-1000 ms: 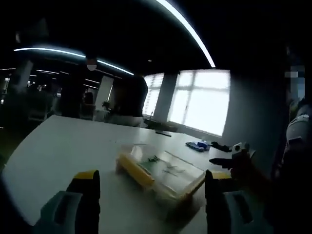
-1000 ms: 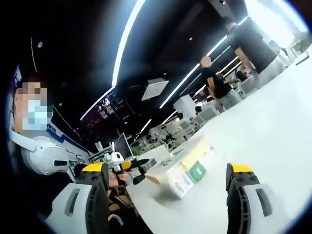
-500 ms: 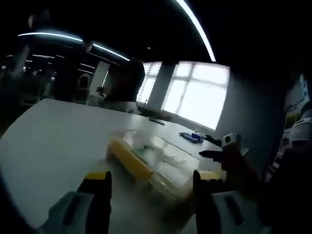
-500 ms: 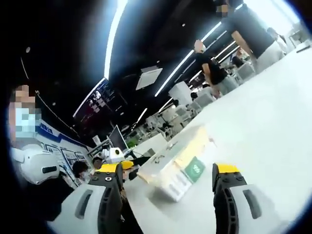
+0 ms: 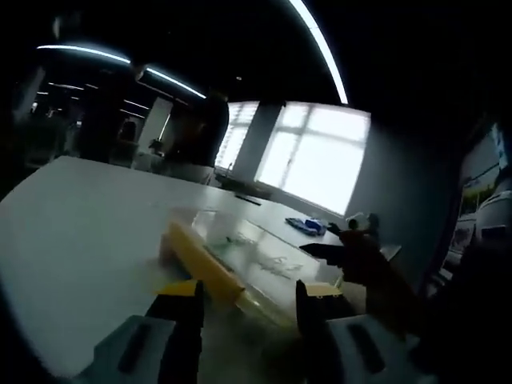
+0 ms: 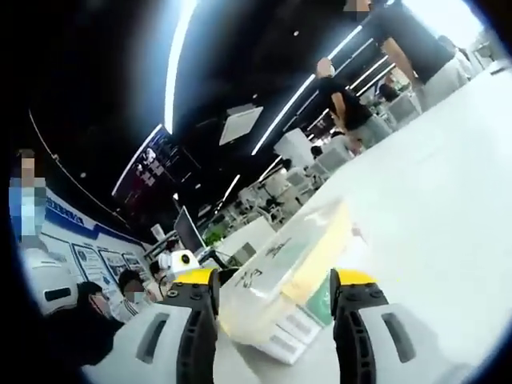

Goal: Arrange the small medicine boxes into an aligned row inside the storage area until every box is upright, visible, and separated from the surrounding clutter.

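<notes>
- Yellow-edged and clear-lidded, the storage box [image 5: 232, 268] lies on the white table [image 5: 72, 240] in the left gripper view, and it now sits closer than a second ago. The left gripper [image 5: 244, 308] has narrowed, and its yellow-tipped jaws now flank the box's near end at 6 o'clock. Whether they press on it, I cannot tell.
- At 3 o'clock in that view, the right gripper [image 5: 352, 248] comes in beside the box's far side. A bright window [image 5: 320, 160] stands at 1 o'clock, and a small blue item [image 5: 308, 226] lies on the table beyond the box.
- In the right gripper view, the storage box [image 6: 280, 280] has grown larger and now fills the gap between the jaws at 6 o'clock. These jaws have also drawn in from a wide spread, and contact is unclear.
- Judged from this, both tools are closing on the box to steady or open it; no medicine boxes are sorted yet.
- The pale table [image 6: 448, 200] runs to 3 o'clock, and two standing people [image 6: 384, 64] are at 1 o'clock under ceiling strip lights.
</notes>
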`<control>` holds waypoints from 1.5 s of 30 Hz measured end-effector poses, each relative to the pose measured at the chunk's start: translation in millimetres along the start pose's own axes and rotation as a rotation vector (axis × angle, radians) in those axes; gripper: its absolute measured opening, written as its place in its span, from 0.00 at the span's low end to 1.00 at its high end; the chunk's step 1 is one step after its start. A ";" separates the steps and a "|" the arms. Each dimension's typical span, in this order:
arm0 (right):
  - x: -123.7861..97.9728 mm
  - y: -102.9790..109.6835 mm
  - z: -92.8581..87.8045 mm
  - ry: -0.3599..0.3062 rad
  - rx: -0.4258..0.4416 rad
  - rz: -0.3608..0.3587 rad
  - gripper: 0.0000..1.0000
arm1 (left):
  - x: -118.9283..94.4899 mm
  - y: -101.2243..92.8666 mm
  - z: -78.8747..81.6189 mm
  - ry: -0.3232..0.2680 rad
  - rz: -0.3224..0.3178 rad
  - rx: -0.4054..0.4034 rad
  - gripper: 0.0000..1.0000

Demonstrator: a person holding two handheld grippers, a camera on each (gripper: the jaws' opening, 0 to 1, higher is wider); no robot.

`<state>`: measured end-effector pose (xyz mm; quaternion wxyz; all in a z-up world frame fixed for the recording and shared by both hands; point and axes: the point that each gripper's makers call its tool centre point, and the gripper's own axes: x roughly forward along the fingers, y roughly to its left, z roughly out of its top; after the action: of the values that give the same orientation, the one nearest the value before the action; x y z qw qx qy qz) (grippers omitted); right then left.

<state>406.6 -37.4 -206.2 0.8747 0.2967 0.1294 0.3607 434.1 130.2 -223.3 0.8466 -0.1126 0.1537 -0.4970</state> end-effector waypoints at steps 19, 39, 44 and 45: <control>11.1 11.9 -24.2 0.119 -0.171 -0.012 0.47 | -1.7 -0.2 -3.3 -0.033 -0.022 -0.066 0.35; 15.6 7.9 -33.4 0.151 -0.213 -0.079 0.43 | 1.7 2.1 -1.7 0.011 0.014 -0.126 0.29; 18.1 7.7 -33.5 0.141 -0.184 -0.090 0.40 | 1.9 0.9 -3.5 0.035 0.015 -0.118 0.29; 18.3 7.3 -33.3 0.142 -0.183 -0.092 0.40 | 1.9 0.7 -3.7 0.031 0.016 -0.121 0.29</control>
<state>400.9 -6.1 -228.3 0.9023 0.1832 0.1710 0.3507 434.1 128.8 -227.2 0.8397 -0.1546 0.1972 -0.4818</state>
